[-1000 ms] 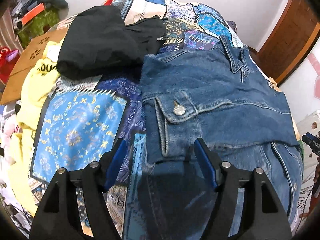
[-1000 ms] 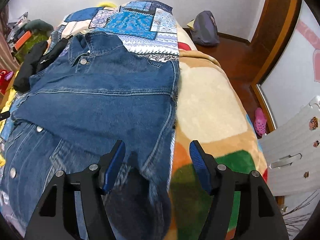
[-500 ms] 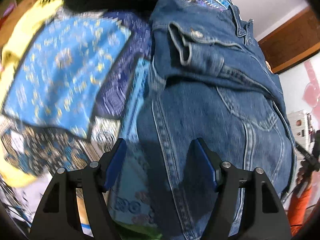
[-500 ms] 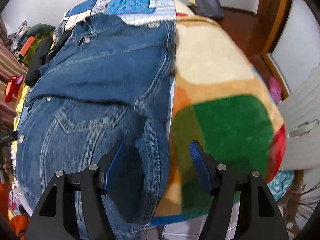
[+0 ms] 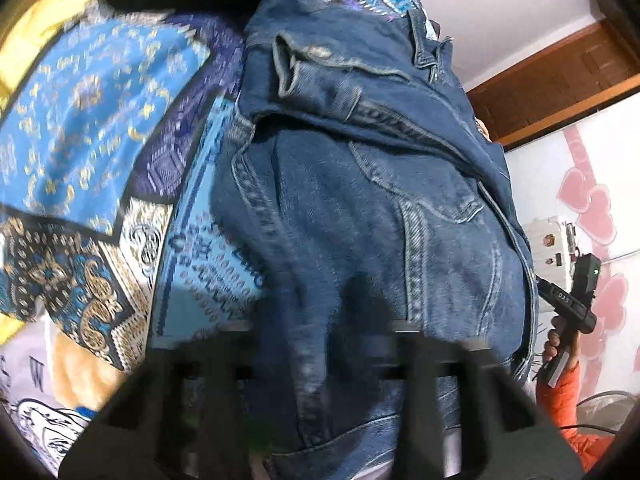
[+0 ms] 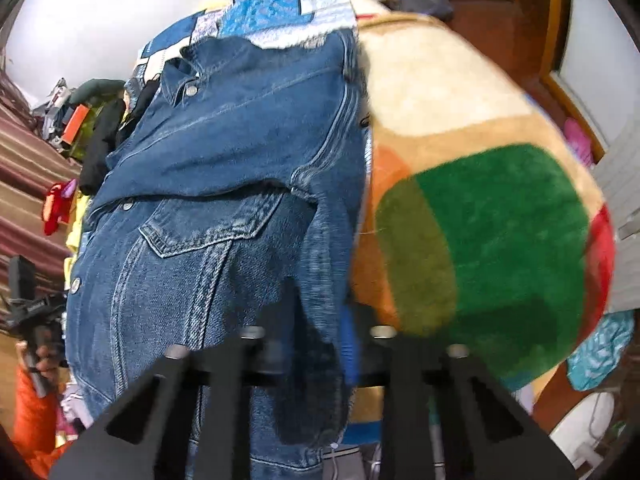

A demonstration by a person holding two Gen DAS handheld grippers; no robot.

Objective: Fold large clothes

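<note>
Nearest us, our left gripper [image 5: 320, 344] and right gripper [image 6: 316, 340] are motion-blurred; we cannot tell their jaws' state. The jacket [image 5: 360, 200] lies on the bed [image 6: 480, 220], hem toward us. Beyond, a handle [image 5: 568, 300] reads "DAS".

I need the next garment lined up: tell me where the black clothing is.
The black clothing lies on the bed to the left of the denim jacket, near its collar; the left wrist view shows it at the top edge, above the blue patterned quilt.

One denim jacket [image 5: 360, 208], two blankets [image 6: 480, 208] (perhaps more), black clothes [image 6: 98, 148].
</note>
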